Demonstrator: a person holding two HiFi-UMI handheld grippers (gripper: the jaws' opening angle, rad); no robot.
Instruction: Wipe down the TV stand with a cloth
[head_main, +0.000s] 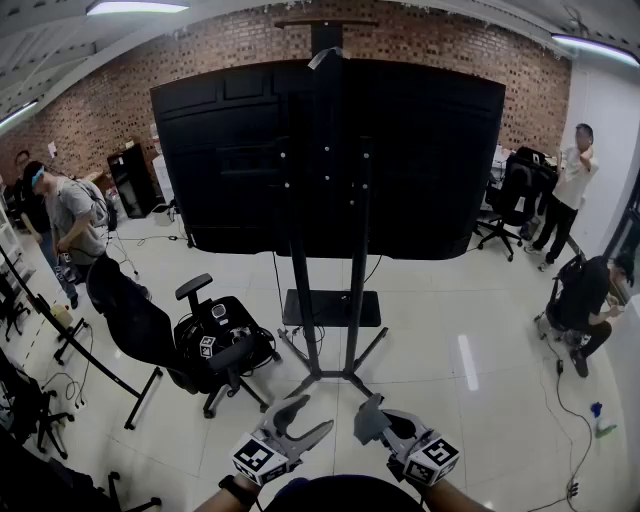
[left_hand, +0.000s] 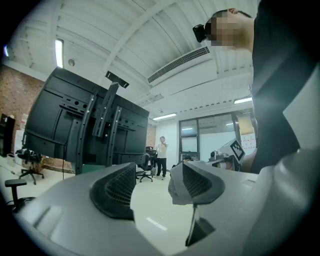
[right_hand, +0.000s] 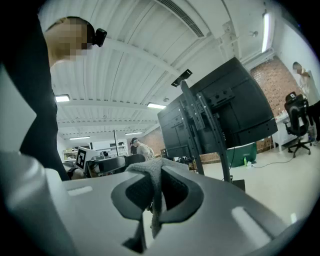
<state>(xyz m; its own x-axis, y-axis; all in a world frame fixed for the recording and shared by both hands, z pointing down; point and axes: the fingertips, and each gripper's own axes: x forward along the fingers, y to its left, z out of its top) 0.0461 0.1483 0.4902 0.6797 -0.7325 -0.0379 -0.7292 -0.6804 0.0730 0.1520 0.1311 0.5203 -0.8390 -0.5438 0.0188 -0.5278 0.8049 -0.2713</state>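
Observation:
The TV stand (head_main: 325, 300) is straight ahead, two black poles on a wheeled base carrying a big black TV (head_main: 330, 150) seen from the back. Both grippers are held low at the picture's bottom, short of the base. My left gripper (head_main: 312, 415) is open, with a clear gap between its pads (left_hand: 120, 187). My right gripper (head_main: 370, 418) is shut on a grey cloth (right_hand: 152, 175), which is pinched between the pads and bulges above them. The stand also shows in the left gripper view (left_hand: 100, 120) and in the right gripper view (right_hand: 207, 130).
A black office chair (head_main: 215, 345) with gear on its seat stands left of the base. A low black shelf (head_main: 332, 307) sits between the poles. People stand at left (head_main: 70, 215) and right (head_main: 575, 180); one crouches (head_main: 585, 300). Cables and a spray bottle (head_main: 600, 420) lie on the floor.

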